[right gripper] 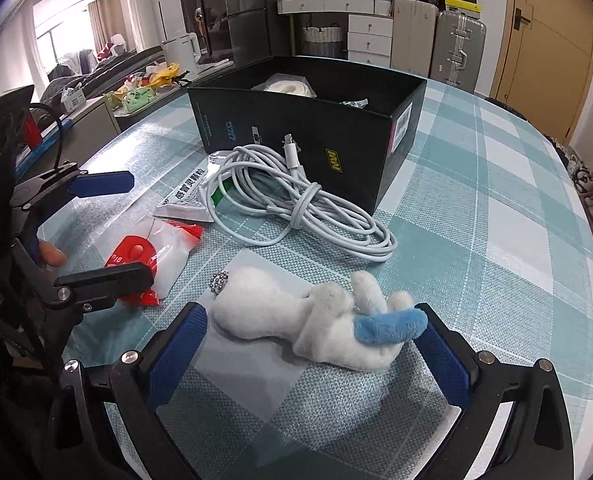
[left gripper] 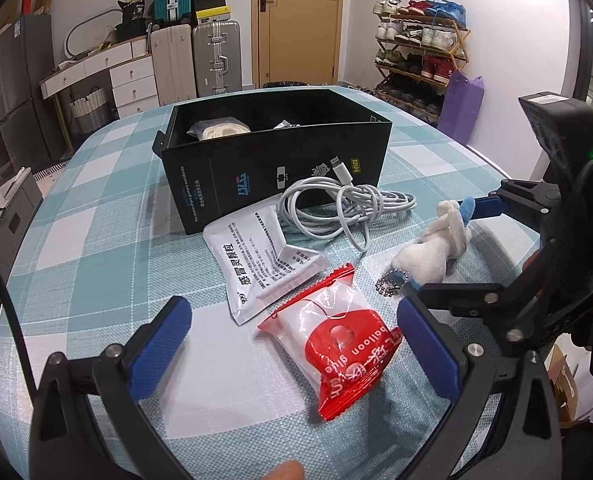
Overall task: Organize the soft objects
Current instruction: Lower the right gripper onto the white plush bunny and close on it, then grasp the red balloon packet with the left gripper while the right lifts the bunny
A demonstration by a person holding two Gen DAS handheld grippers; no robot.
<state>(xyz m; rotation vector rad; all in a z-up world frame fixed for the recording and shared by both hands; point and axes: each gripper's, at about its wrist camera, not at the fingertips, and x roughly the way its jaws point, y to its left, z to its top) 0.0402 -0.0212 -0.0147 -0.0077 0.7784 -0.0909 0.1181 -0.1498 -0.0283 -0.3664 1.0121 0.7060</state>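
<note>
A red-and-white packet lies on the checked tablecloth between the blue pads of my open left gripper; neither pad touches it. Beyond it are a white sachet and a coiled white cable. They lie in front of an open black box that holds a bagged white item. A white plush toy with a blue part and a ball chain lies between the pads of my open right gripper. Its blue part rests against the right pad.
In the right wrist view the left gripper straddles the red packet, with the cable and box behind. Suitcases, drawers and a shoe rack stand past the table's far edge.
</note>
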